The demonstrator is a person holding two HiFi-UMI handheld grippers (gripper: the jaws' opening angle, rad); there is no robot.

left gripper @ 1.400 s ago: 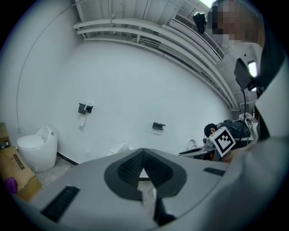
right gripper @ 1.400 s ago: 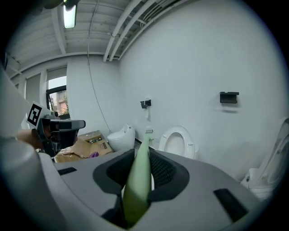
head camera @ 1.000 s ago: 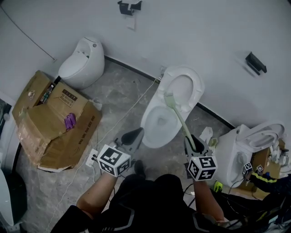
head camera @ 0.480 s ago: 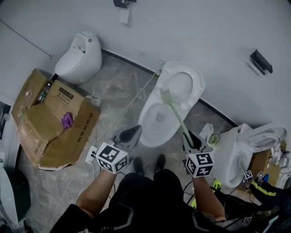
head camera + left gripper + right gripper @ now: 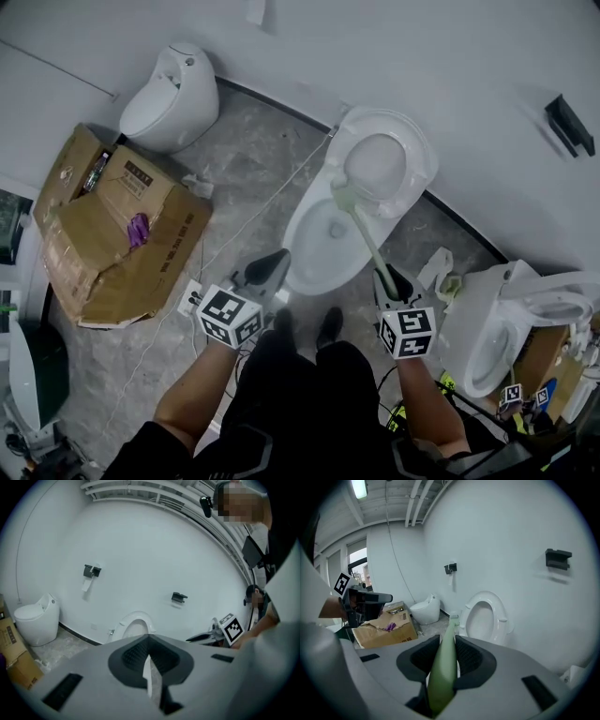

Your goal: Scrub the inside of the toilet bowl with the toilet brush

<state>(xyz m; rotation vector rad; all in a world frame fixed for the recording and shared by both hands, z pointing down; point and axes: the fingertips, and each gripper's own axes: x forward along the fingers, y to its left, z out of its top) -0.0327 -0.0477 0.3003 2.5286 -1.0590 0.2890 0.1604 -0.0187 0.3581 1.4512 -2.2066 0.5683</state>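
Now: right gripper [image 5: 386, 277] has the toilet brush [image 5: 367, 239]; scrubbing looks about to start or barely started, judging by the pose.
Right jaws: clamped on the low end of the brush handle, which runs out between the pads toward the bowl.
Left jaws: left gripper [image 5: 270, 267] is pressed together with only a thin slit showing; nothing is held.
Brush place: the head sits at the back of the toilet bowl [image 5: 302, 246], where the bowl meets the raised seat [image 5: 417, 173]. It is probably above the rim and not on the porcelain, but the head view is too small to be sure.
Left gripper place: just off the front-left of the bowl, apart from it, idle.
Doing it well: drop the head below the rim and angle the handle steeper so the bristles press on the inner wall. Sweep round the wall and under the rim. Grip is far down the handle, so the long lever will likely twist in the pads; keep strokes short and pressure moderate.
Risk: knocking the raised seat behind the bowl; splashing from the water in the bowl.
Brush make: pale green, smooth plastic-looking handle, thick at the grip and tapering; small flat head with short bristles.
Bowl make: white glazed, oval, glossy, likely slick when wet.
Seat make: white ring, tipped up against the wall behind the bowl.
Floor: grey mottled stone look around the bowl [image 5: 262, 159].
Clutter: crumpled cardboard box [image 5: 112, 234] well left of the bowl, out of the way.
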